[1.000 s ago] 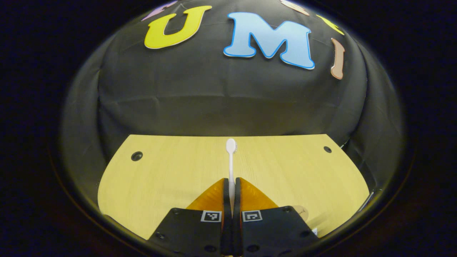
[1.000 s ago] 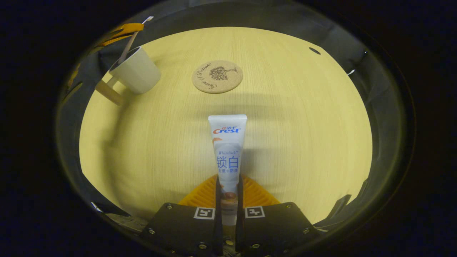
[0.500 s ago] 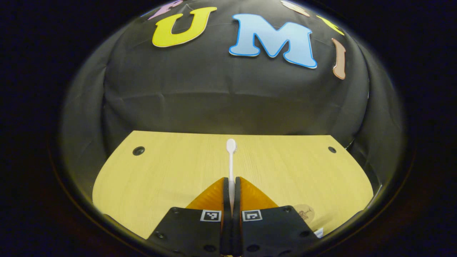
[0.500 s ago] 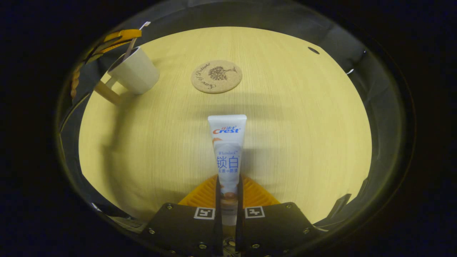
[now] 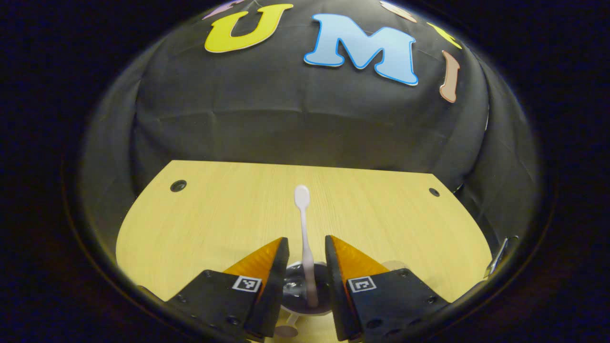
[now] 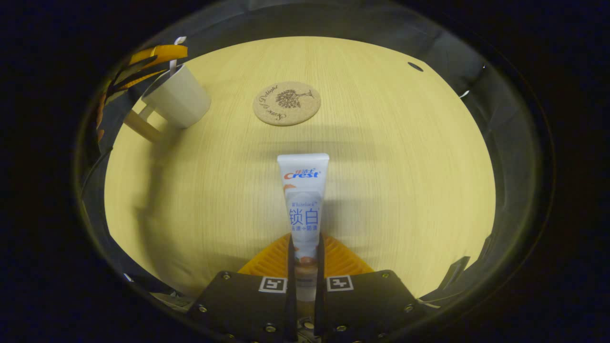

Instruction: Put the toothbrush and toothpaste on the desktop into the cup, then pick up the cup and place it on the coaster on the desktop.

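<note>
Now that the left hand-held gripper point(image 5: 307, 247) has spread its orange fingers apart, the toothbrush point(image 5: 305, 238) stands free between them in the left gripper view, its handle dropping into the dark mouth of the cup point(image 5: 305, 297) directly below and its head pointing toward the far edge of the counter point(image 5: 200, 224). Half a second ago the same fingers were pressed together on the handle, so the release has just happened; I judge the first item delivered, with the toothbrush leaning inside the cup and touching neither finger. The far edge of the counter also sits a little higher in this view than before, which suggests the gripper has tipped or shifted slightly as it let go.

In the right gripper view, the right hand-held gripper point(image 6: 305, 252) is clamped on the toothpaste point(image 6: 304, 200), both fingers pressing the tube near its cap end while the crimped end points toward the counter's middle. This grip and pose match the earlier frames; the tube hangs over the near part of the counter. The cup point(image 6: 177, 97) stands near the far left corner with the toothbrush point(image 6: 175, 52) poking from it, more upright than a second ago, and the left gripper's orange fingers point(image 6: 159, 51) just above its rim. The coaster point(image 6: 286, 103) lies bare beside the cup, toward the far edge. The toothpaste comes next, I judge, once the left gripper clears the cup.
</note>
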`<state>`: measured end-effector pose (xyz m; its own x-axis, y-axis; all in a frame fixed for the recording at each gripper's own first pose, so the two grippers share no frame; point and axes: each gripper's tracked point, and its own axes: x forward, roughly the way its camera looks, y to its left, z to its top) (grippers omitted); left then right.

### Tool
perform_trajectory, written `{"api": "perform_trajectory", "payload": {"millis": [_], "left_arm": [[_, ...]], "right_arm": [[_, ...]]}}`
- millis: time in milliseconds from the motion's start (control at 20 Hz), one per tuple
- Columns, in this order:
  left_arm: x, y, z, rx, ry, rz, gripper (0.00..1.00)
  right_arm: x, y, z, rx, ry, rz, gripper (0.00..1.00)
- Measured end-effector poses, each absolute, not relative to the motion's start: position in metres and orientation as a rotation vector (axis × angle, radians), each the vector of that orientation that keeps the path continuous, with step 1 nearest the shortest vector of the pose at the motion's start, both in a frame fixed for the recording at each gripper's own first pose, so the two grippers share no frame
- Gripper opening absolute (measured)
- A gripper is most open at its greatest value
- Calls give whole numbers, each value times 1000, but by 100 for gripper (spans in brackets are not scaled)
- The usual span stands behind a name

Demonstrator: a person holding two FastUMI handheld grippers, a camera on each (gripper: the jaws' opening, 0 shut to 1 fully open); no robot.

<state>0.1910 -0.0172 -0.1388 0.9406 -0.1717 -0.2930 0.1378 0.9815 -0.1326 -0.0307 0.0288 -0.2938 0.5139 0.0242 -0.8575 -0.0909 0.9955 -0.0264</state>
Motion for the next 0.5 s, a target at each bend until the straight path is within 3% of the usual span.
{"api": "perform_trajectory", "payload": {"millis": [200, 300, 400, 500], "left_arm": [[175, -11, -144, -115, 321, -151, 52], [165, -8, -144, -121, 321, -146, 59], [157, -2, -145, -121, 323, -141, 56], [149, 5, -145, -124, 323, -134, 59]], "right_arm": [[-28, 29, -289, -54, 1010, 60, 16], [-28, 29, -290, -33, 1013, 45, 16], [-26, 30, -289, -9, 1020, 41, 16], [-25, 33, -286, 23, 1029, 42, 16]]}}
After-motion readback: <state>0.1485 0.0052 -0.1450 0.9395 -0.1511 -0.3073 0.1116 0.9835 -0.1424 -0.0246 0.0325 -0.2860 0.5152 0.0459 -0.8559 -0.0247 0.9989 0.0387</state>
